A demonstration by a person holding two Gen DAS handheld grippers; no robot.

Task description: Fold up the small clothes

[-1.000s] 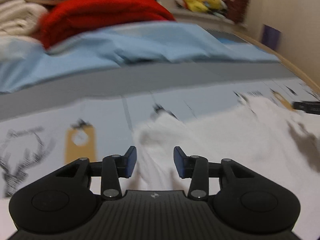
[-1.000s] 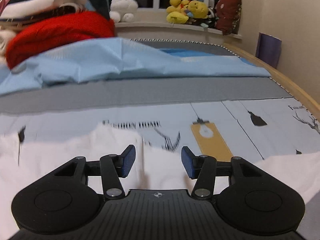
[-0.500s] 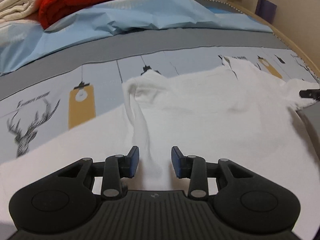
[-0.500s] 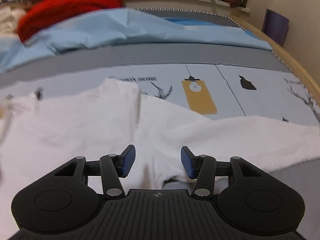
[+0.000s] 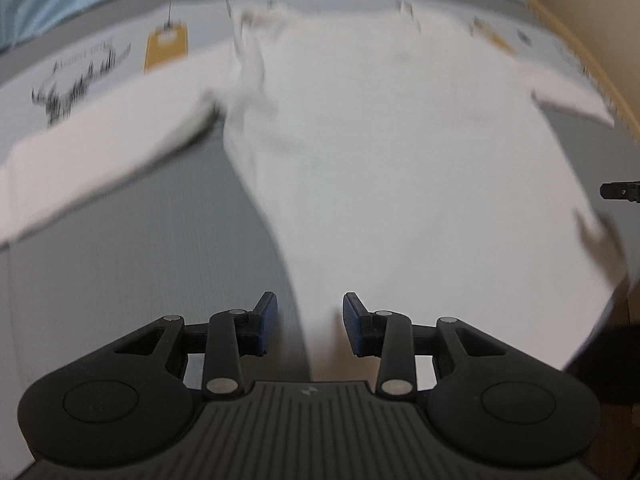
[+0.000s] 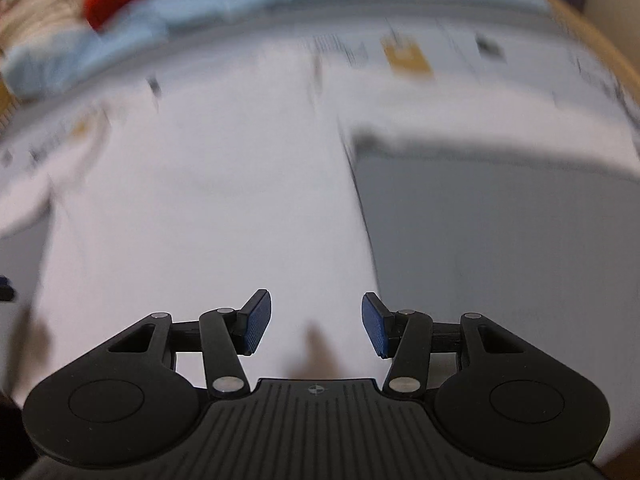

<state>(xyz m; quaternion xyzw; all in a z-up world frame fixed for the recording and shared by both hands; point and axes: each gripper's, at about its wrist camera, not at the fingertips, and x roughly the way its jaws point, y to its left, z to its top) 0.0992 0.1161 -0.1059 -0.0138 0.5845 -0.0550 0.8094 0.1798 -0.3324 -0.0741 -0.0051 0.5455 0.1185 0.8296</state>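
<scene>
White long-sleeved cloth shirt (image 5: 392,152) is lying spread flat on the grey and pale-blue printed bed cover (image 5: 132,264). Left claw (image 5: 308,322) is hovering spread over its lower left edge; right claw (image 6: 316,326) is hovering spread near its lower right edge. Both views blurred.

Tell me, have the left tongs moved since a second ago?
Yes. The left tongs have pulled back toward the shirt's hem: the yellow tag print sits far higher in view, and the white shirt now shows whole.
</scene>
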